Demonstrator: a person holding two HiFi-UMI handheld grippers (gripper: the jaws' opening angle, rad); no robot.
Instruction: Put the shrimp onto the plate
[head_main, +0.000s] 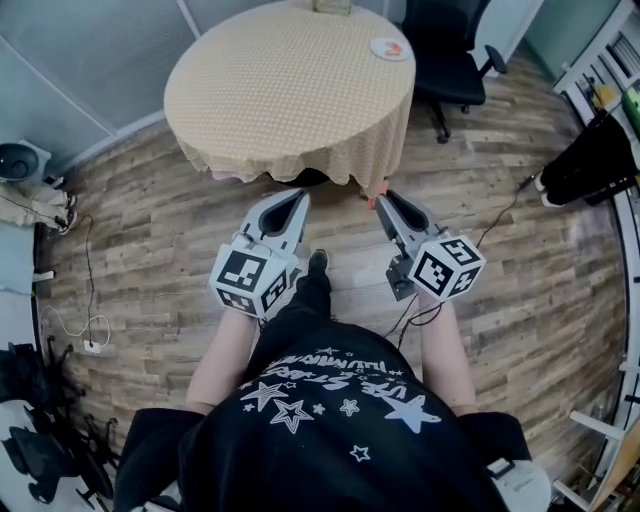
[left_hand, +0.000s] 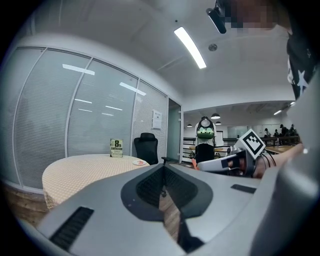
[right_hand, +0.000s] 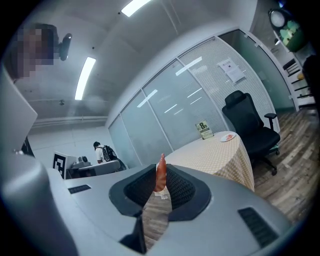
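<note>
My right tool (right_hand: 161, 186) pinches the shrimp (right_hand: 160, 170) by its lower end only, so it could slip free before reaching the plate (right_hand: 227, 136) far ahead on the tabletop (right_hand: 210, 157); my left tool (left_hand: 162, 189) is closed, empty.

Bright ceiling strip lights (left_hand: 190, 47), soft shadows, heavy fisheye warp, dark corners

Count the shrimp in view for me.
1 for certain: the shrimp is held in the right gripper, tip pointing up. The plate at the far edge of the round table shows an orange-red patch, too small to identify.
</note>
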